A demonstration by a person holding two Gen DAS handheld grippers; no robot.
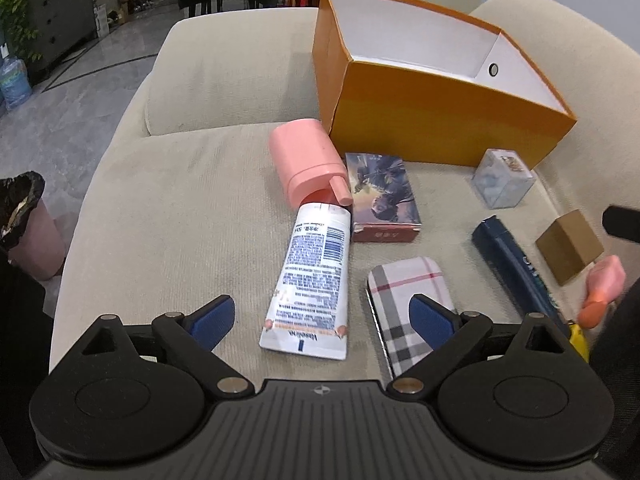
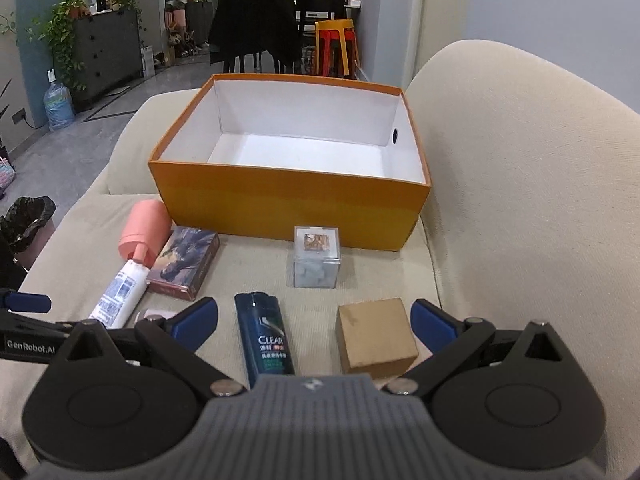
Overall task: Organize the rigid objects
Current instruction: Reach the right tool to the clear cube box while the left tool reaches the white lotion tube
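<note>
An empty orange box (image 2: 288, 212) (image 1: 440, 120) stands at the back of a beige sofa seat. In front of it lie a pink bottle (image 1: 304, 160) (image 2: 146, 228), a white tube (image 1: 312, 276) (image 2: 120, 292), a picture-printed card box (image 1: 384, 196) (image 2: 184, 262), a clear cube (image 1: 502, 178) (image 2: 316, 258), a dark blue shampoo bottle (image 2: 264, 336) (image 1: 516, 264), a brown cube (image 2: 376, 336) (image 1: 568, 246) and a plaid case (image 1: 408, 308). My left gripper (image 1: 322, 320) is open above the tube's end. My right gripper (image 2: 314, 320) is open over the shampoo bottle and the brown cube.
The sofa backrest (image 2: 520, 160) rises on the right and an armrest cushion (image 1: 224, 76) lies behind left. A pink bin with a black bag (image 1: 24, 224) stands on the floor at left. A pink and orange item (image 1: 600, 292) shows at the left view's right edge.
</note>
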